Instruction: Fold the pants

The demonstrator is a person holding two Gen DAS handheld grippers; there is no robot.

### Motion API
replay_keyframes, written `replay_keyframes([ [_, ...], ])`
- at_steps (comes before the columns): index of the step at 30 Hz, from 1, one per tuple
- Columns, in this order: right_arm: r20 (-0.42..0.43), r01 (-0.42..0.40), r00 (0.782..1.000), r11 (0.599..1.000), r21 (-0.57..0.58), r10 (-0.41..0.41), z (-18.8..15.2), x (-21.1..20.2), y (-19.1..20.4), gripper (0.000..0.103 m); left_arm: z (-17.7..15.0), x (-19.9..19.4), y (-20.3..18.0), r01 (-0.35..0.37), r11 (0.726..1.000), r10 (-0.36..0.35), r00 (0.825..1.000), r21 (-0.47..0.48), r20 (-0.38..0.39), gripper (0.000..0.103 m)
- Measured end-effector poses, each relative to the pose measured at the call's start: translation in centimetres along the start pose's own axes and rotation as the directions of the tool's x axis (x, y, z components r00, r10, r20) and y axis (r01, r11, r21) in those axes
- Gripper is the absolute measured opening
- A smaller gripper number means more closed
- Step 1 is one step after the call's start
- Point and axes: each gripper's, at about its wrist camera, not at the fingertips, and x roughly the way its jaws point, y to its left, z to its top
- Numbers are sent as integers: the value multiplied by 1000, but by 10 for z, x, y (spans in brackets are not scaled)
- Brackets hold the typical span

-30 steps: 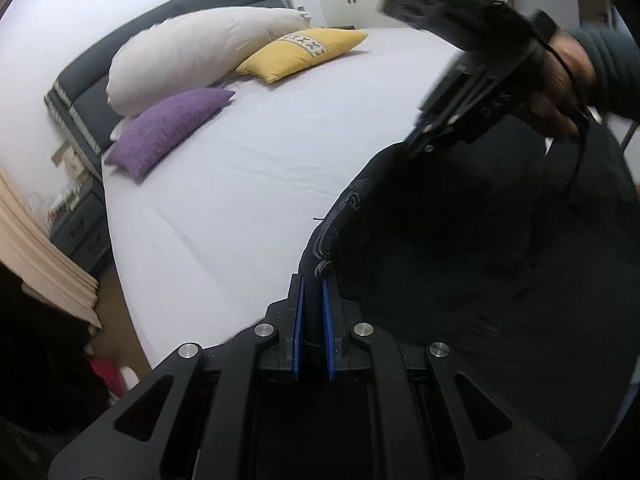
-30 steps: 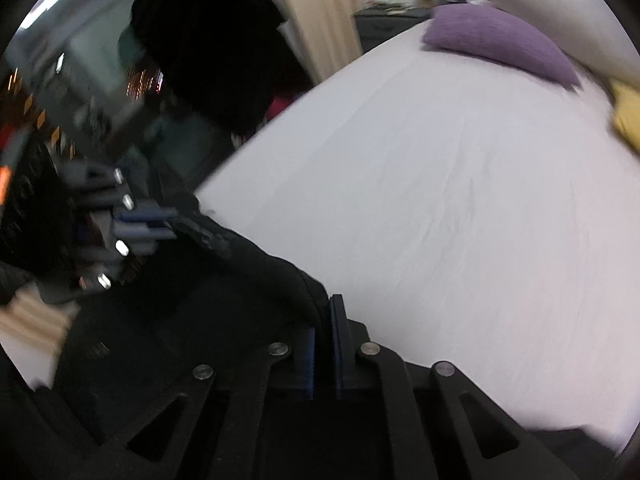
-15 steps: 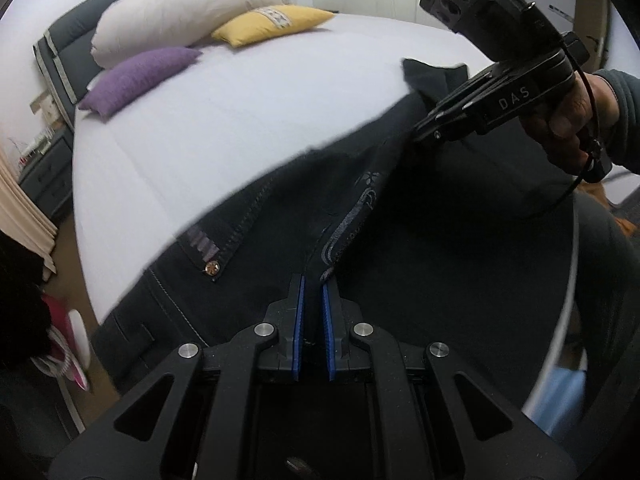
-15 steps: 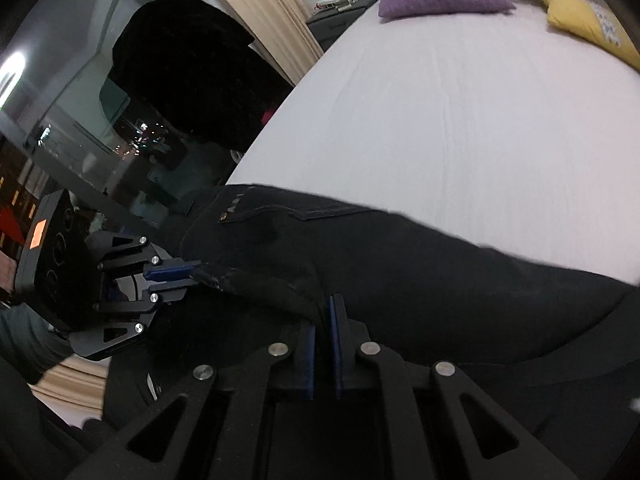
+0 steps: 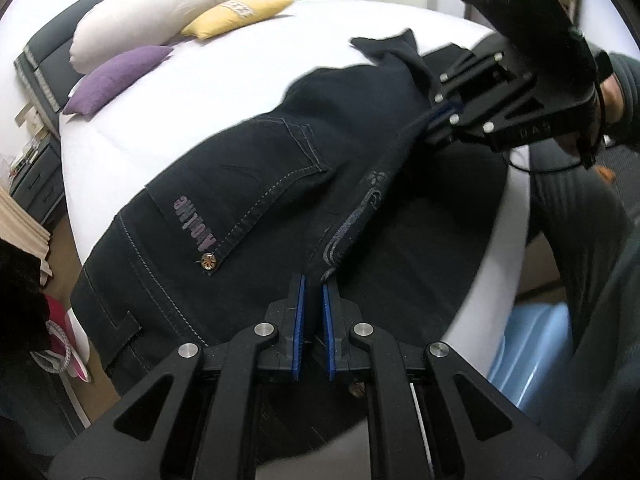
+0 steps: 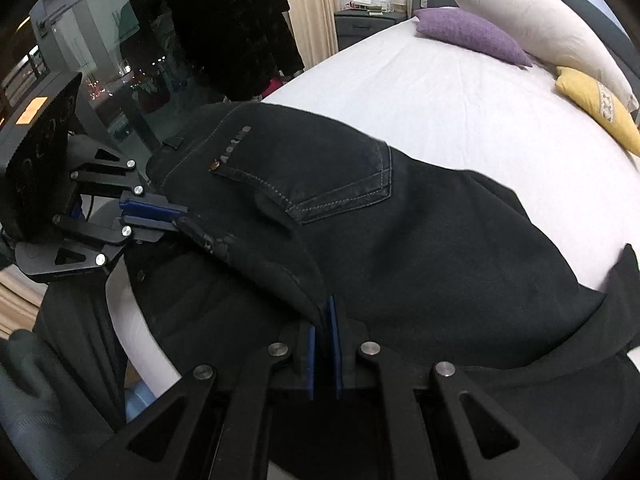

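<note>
Left wrist: one pants (image 5: pixel 280 184), two tools.

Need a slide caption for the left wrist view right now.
Left gripper and right gripper both pinch the dark pants along one edge, spread over the white bed.

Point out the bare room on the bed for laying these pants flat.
Free: the white sheet between the pants and the purple pillow, white pillow and yellow pillow. Crowded: the near bed edge, where the left gripper and right gripper pinch the fabric.
</note>
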Motion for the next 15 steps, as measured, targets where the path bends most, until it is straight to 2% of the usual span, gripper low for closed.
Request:
replay_keyframes([
  [5,9,63,998,996,-65,-63,-10,-1,31,8,-3,-7,-11,10,1000,-10,1000,8,-12,7],
  [9,-4,81,997,992,-95,-82,-32,0,51,8,-7,-16,-7,30,999,-28,999,36,-35,7],
  [15,-10,90,996,993,-73,-91,-44,2,52,8,-15,-19,-16,29,997,-26,998,70,-49,7],
])
